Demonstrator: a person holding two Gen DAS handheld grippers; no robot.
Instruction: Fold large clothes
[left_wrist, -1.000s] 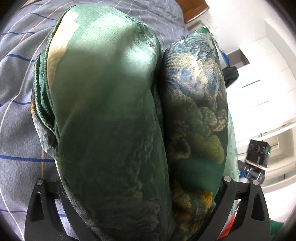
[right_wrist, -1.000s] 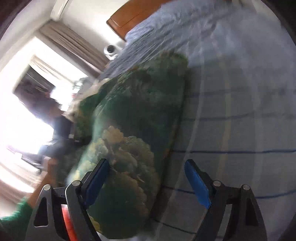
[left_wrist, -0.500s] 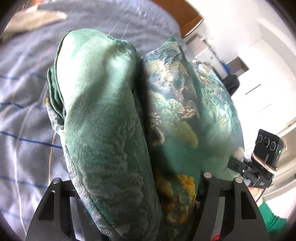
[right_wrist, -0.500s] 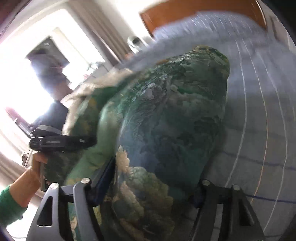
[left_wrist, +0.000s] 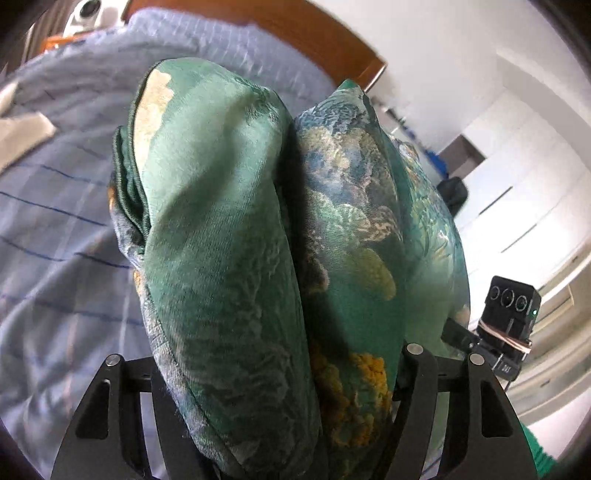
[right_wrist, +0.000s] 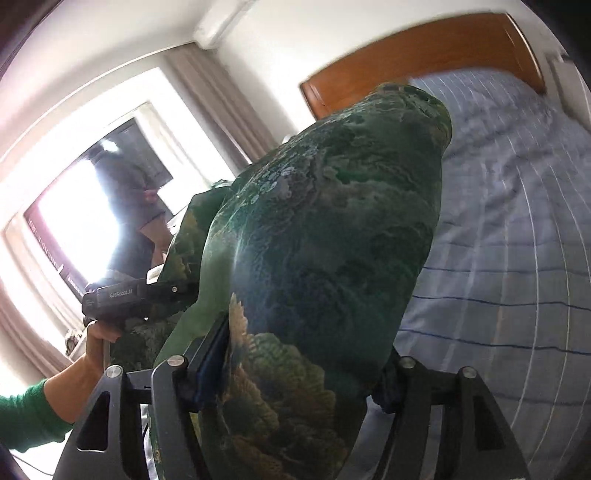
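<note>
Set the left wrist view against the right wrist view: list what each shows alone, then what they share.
Left wrist only: white cupboards, a grey cloth lying on the bed, and the right tongs' camera unit.

Right wrist only: a bright window with curtains, a person standing by it, and the hand holding the left tongs.

Both: the folded green patterned garment clamped in the tongs, the blue striped bedsheet, and the wooden headboard.
</note>
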